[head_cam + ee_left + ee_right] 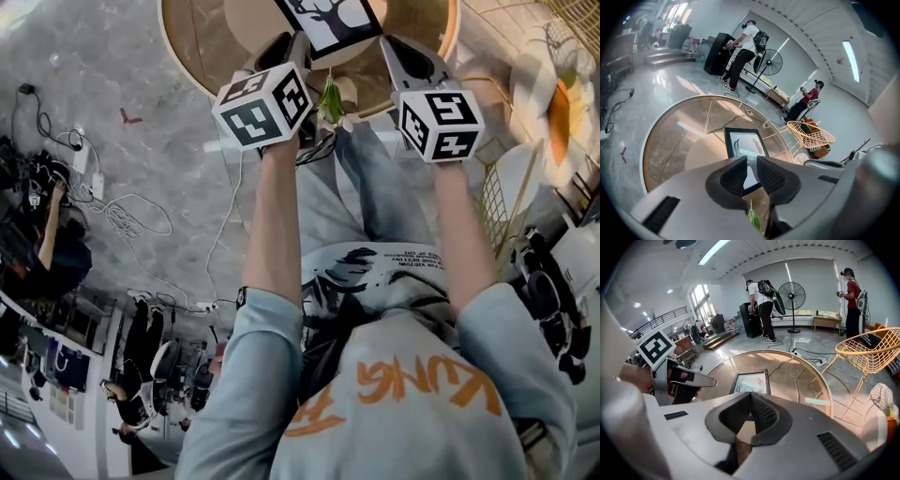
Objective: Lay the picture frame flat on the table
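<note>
A black-rimmed picture frame (330, 21) with a white print lies flat on the round glass-topped table (192, 56). In the left gripper view the frame (740, 145) shows just beyond my left gripper (751, 169). Its jaws stand a narrow slit apart and pinch nothing. That gripper (292, 45) hovers at the frame's near left edge. My right gripper (750, 398) has its pads meeting at the tips and is empty. It (405, 54) hangs right of the frame (751, 382), over the table's near rim.
A green leaf (330, 98) pokes up at the table's near edge. A yellow wire chair (872, 352) stands right of the table. Cables (131, 220) trail over the grey floor. People and a standing fan (792, 296) are far behind the table.
</note>
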`<state>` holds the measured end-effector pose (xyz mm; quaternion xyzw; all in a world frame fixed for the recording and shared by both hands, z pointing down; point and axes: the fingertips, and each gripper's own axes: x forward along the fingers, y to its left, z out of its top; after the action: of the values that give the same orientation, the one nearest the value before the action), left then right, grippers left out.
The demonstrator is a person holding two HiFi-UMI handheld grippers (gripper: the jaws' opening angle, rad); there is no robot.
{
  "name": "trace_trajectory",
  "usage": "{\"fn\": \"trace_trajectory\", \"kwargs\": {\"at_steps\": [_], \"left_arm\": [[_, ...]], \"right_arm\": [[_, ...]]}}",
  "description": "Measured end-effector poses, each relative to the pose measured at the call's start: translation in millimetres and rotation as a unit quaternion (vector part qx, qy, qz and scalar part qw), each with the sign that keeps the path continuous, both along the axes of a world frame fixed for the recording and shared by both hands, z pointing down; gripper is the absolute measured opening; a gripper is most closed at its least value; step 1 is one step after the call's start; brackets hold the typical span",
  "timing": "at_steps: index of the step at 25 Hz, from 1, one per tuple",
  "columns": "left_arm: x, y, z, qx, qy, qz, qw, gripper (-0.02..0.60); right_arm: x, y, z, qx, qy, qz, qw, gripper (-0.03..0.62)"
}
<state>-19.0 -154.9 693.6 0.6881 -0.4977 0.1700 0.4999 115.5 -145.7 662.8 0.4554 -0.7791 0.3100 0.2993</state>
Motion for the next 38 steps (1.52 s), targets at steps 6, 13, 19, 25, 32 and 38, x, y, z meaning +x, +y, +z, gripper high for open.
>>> {"fn": "trace_trajectory", "kwargs": {"at_steps": [6,13,19,25,32,38], "left_arm": [[-4.1,20.3,-40.1,0.028,-0.032,-0.010,0.9991,0.026],[0.8,25.3,-105.0,0.096,-0.004,0.001,0.9953,0.020],[-6.6,18.7,-172.2,0.147,0.016,-0.022,0.9888,0.020],[-11.2,24.6,-238.6,0.186,-0.001,-0.063,0.9806,0.020],[-23.4,18.9,-321.1,0.263,0.001,-0.093,0.9602,0.020],[-27.0,16.1,-401.0,0.336,-0.032,-0.083,0.9376,0.020]], "right_arm": [[-9.3,14.9,-29.3,0.002,-0.012,-0.010,1.000,-0.002],[-21.9,13.8,-75.0,0.023,-0.024,-0.026,0.999,-0.003],[-34.1,4.7,-132.1,0.046,-0.045,-0.031,0.997,-0.003],[-41.1,5.4,-196.3,0.068,-0.103,-0.017,0.992,-0.005],[-37.8,-18.3,-288.0,0.147,-0.144,0.010,0.978,-0.005],[-34.1,-25.8,-357.5,0.215,-0.122,-0.015,0.969,-0.003]]}}
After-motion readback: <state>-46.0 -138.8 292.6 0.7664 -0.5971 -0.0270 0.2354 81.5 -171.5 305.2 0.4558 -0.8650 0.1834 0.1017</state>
